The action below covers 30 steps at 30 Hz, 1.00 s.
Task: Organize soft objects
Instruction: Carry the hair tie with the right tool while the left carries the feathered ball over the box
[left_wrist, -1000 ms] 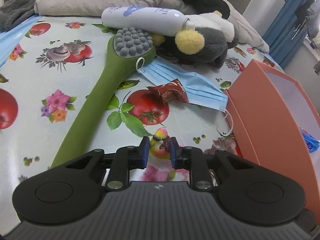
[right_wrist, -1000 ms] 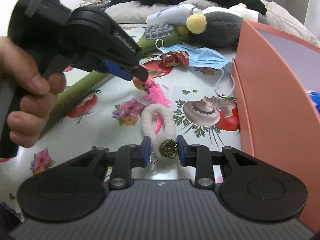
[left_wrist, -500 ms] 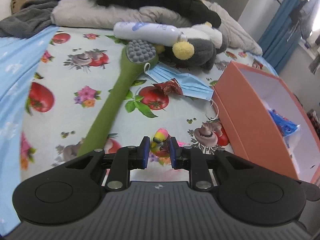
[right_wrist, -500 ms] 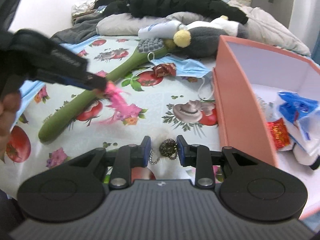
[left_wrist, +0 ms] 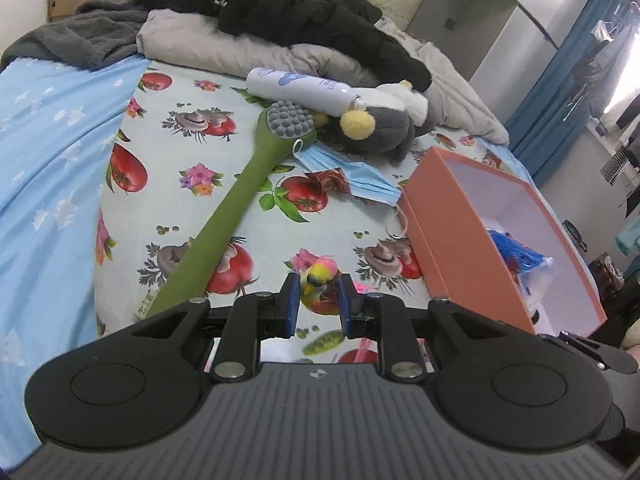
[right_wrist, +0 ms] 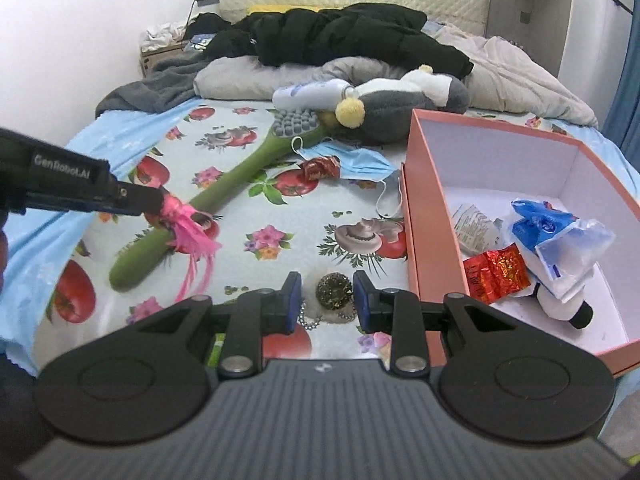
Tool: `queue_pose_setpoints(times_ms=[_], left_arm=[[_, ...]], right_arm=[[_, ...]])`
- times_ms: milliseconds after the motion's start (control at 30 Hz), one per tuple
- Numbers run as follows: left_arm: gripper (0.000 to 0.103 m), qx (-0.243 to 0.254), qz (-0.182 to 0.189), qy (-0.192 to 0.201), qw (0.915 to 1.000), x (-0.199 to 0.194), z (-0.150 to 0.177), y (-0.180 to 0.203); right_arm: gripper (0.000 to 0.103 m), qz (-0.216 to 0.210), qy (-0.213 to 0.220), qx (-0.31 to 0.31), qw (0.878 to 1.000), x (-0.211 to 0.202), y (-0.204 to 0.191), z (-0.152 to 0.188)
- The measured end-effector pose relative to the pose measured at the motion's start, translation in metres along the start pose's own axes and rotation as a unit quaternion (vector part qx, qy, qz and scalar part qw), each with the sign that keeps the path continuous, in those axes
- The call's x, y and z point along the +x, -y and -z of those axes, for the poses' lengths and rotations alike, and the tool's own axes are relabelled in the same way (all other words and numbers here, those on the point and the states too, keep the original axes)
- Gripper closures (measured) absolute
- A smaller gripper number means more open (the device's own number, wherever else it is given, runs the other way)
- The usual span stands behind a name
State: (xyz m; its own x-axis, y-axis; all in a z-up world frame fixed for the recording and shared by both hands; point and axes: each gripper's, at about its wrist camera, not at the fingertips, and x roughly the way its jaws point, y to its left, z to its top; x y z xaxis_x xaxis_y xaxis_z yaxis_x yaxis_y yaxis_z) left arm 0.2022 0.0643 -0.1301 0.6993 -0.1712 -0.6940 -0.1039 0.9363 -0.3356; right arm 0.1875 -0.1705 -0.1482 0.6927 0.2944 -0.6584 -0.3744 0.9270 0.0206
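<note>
My left gripper point(left_wrist: 319, 285) is shut on a small toy bird point(left_wrist: 317, 276) with a yellow and pink head, held in the air above the flowered bed sheet point(left_wrist: 224, 168). In the right wrist view the left gripper point(right_wrist: 154, 202) reaches in from the left, and the bird's pink feathers point(right_wrist: 192, 236) hang below it. My right gripper point(right_wrist: 326, 296) is shut on a glittery gold ball keychain point(right_wrist: 334, 291); its bead chain and white fluff dangle underneath. An open orange box point(right_wrist: 409, 208) stands to the right of both grippers, with wrappers and a plastic bag inside.
On the sheet lie a long green brush point(left_wrist: 240, 200), a blue face mask point(left_wrist: 352, 178), a red wrapper point(left_wrist: 328, 180), a white bottle point(left_wrist: 296, 86) and a grey plush penguin point(left_wrist: 380, 132). A black jacket point(right_wrist: 340, 36) and grey blankets pile up at the headboard.
Both grippers have risen and drawn back from the sheet with their things still in them. The keychain's fluff has left the sheet, and the box's inside has come into sight.
</note>
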Motion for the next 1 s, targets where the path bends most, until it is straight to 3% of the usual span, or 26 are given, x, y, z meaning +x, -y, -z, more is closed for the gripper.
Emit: queue_pose_setpoints(times_ms=[533, 833, 1000], left_arm=[[0.080, 0.011, 0.037, 0.048, 0.9981, -0.072, 0.009, 0.040], [0.082, 0.044, 0.075, 0.052, 0.9948, -0.072, 0.004, 0.092], [0.083, 0.067, 0.120, 0.038, 0.9898, -0.054, -0.004, 0.128]], right_arm=[[0.072, -0.005, 0.064, -0.006, 0.998, -0.071, -0.004, -0.016], [0.072, 0.012, 0.088, 0.014, 0.996, -0.105, 0.031, -0.021], [0.072, 0.034, 0.094, 0.033, 0.994, -0.119, 0.058, -0.020]])
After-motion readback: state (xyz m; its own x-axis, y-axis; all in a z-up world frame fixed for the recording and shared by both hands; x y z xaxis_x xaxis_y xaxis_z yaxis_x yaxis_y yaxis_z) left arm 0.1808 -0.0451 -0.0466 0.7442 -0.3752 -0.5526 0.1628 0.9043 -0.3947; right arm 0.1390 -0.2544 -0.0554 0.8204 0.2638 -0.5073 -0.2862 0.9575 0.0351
